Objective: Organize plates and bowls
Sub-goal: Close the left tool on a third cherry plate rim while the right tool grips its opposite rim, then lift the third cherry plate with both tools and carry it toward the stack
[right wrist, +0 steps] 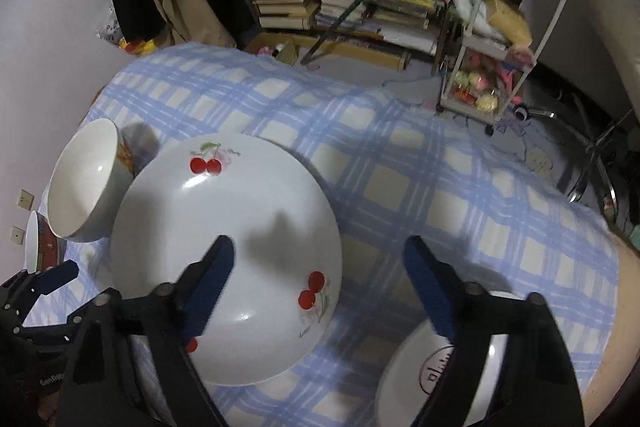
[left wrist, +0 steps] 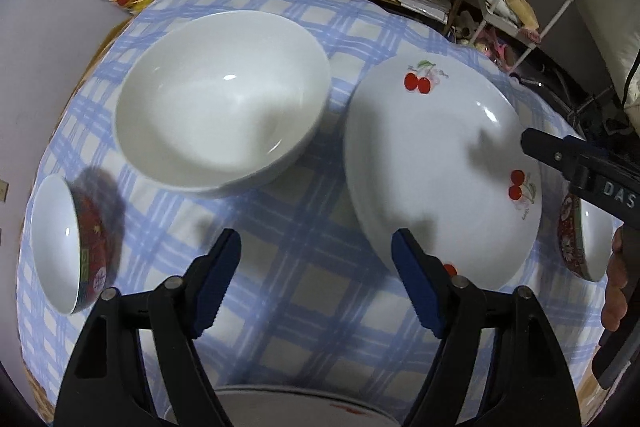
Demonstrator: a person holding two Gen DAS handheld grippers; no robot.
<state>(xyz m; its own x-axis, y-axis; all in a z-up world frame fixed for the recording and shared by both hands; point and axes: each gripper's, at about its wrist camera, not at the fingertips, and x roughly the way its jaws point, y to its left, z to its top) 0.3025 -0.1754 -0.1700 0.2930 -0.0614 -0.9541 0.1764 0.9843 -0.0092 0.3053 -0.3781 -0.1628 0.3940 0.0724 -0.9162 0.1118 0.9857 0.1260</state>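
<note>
Two hand-held grippers, the left gripper [left wrist: 316,239] and right gripper [right wrist: 320,247], hover with jaws apart and empty above a cherry-patterned plate [left wrist: 432,163] on a blue checked tablecloth [left wrist: 304,299].

plate [left wrist: 280,405] at the left wrist view's bottom edge being cut off and partly hidden behind gripper fingers, red-patterned bowl [left wrist: 580,239] at right edge being covered by the other gripper, lettered dish [right wrist: 436,379] at the right wrist view's lower right being partly hidden

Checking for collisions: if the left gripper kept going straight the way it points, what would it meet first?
Probably the bare blue-and-white checked tablecloth between the plain white bowl and the white cherry-printed plate; its open fingers frame only cloth, though depth is unclear.
</note>
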